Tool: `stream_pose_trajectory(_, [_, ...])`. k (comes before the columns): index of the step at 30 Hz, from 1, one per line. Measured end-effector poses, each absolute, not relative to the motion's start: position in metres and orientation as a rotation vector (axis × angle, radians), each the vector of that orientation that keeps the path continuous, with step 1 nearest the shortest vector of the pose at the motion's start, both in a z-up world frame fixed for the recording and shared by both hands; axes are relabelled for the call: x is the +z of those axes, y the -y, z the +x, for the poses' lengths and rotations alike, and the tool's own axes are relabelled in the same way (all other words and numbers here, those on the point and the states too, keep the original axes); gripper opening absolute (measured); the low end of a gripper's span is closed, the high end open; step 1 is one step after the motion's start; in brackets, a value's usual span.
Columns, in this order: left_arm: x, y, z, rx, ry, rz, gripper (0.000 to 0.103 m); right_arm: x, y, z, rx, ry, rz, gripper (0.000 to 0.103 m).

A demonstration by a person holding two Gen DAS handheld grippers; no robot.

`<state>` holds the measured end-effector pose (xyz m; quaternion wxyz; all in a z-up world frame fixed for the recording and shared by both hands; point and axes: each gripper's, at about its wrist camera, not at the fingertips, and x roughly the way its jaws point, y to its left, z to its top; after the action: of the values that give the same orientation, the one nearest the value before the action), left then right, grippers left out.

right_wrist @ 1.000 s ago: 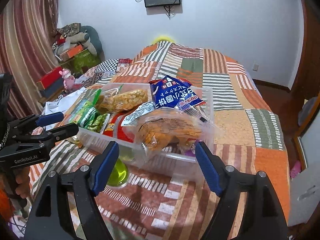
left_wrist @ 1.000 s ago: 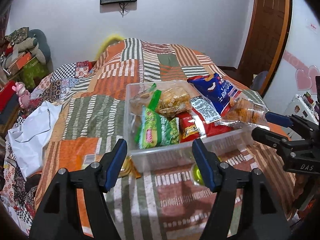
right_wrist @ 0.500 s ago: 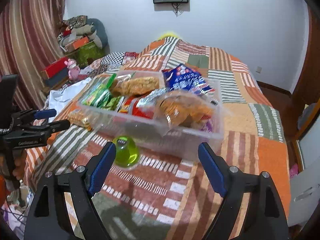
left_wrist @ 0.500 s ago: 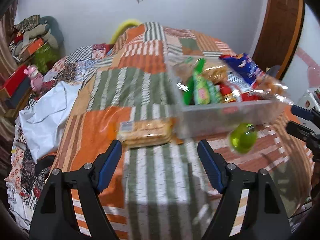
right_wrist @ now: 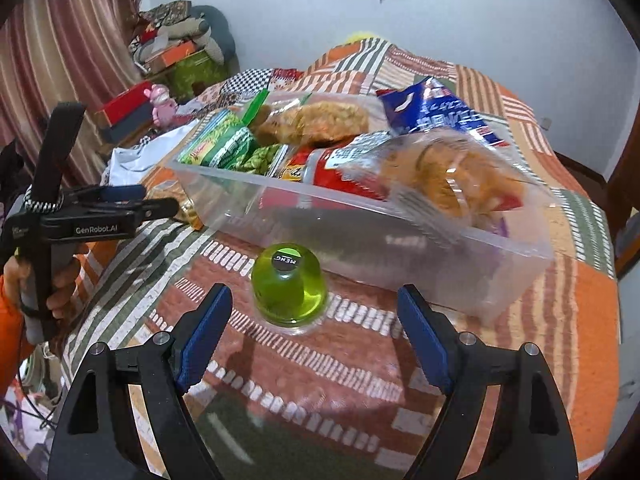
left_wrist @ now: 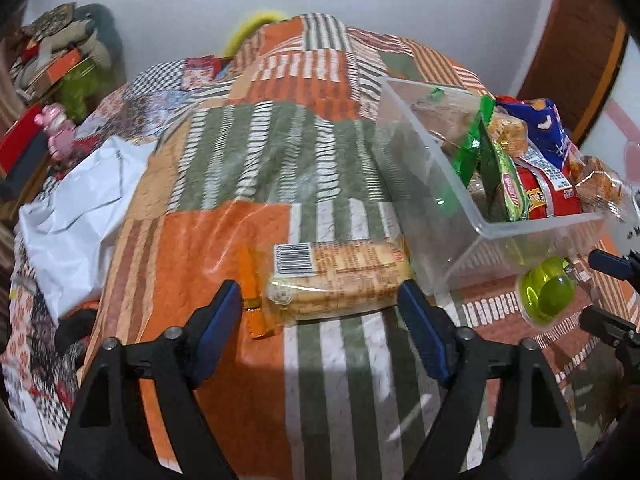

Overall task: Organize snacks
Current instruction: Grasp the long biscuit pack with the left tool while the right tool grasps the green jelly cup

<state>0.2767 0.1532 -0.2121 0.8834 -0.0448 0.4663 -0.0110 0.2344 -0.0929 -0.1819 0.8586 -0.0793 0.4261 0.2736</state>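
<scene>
My left gripper (left_wrist: 320, 312) has its fingers spread wide and empty, framing a clear packet of biscuits (left_wrist: 338, 280) that lies flat on the patchwork bed (left_wrist: 224, 240). The packet's long axis runs crosswise between my fingers, barcode end to the left, right end just beside a clear plastic bin (left_wrist: 436, 200) heaped with snack bags. My right gripper (right_wrist: 314, 334) is also wide open and empty, facing a small green jelly cup (right_wrist: 289, 288) that sits dome-up on the bed, close in front of the bin's (right_wrist: 400, 248) near wall.
</scene>
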Motion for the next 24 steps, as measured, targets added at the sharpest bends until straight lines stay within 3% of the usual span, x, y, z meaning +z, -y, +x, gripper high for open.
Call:
stream_pose_trajectory(13, [-0.223,-0.139,0.301,-0.051,-0.961,0.002,0.090,-0.192,0.091,0.248,0.595,-0.957,-0.110,0.081])
stream_pose_trajectory(19, [-0.226,-0.144,0.302,-0.055,-0.961,-0.029,0.089,-0.199,0.087,0.247,0.616,-0.987,-0.118,0.062])
stream_pose_trajectory(24, [-0.227,-0.148,0.298,-0.044,-0.956,-0.042,0.080,-0.198,0.083,0.245,0.638,-0.980,-0.115,0.046])
